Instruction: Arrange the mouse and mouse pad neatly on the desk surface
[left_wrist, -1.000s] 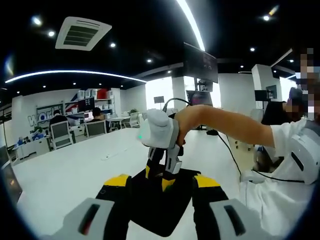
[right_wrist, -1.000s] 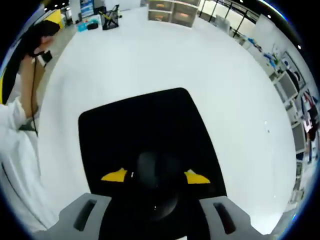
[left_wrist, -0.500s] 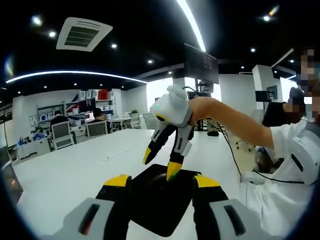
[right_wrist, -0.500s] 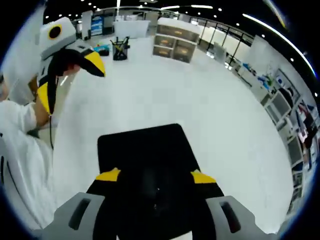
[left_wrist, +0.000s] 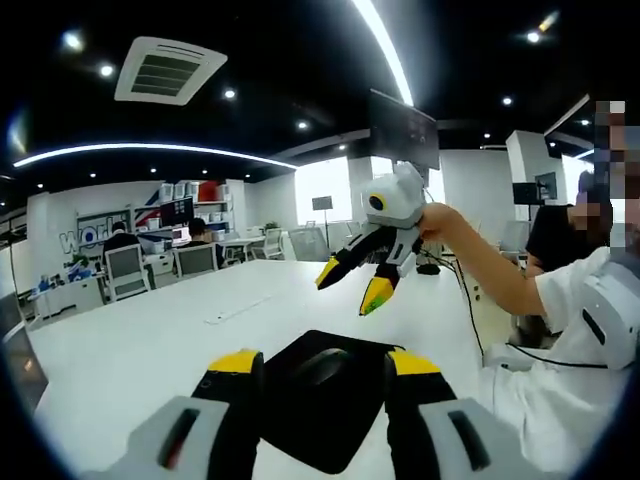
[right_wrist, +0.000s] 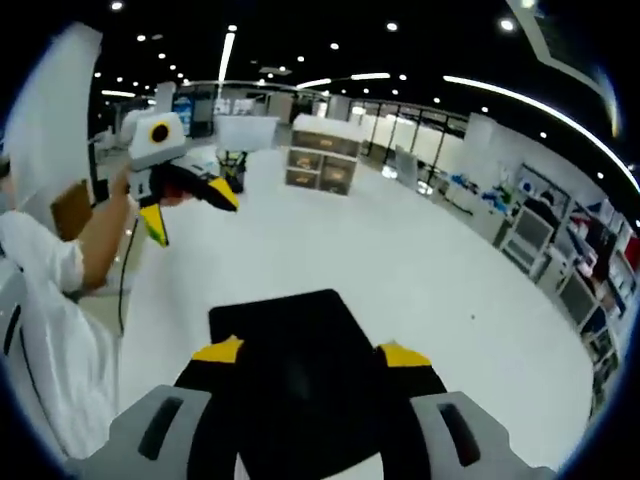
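An open-plan office: a long white surface (left_wrist: 150, 340) under a dark ceiling with strip lights (left_wrist: 385, 50) and an air-conditioning vent (left_wrist: 160, 68), desks with chairs (left_wrist: 120, 268) and monitors (left_wrist: 172, 210) far left, and drawer cabinets (right_wrist: 322, 168) far off.

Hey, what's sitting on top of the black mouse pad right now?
A black mouse rests near the middle of the mouse pad. The pad's near edge is hidden behind the left tongs, which are open.
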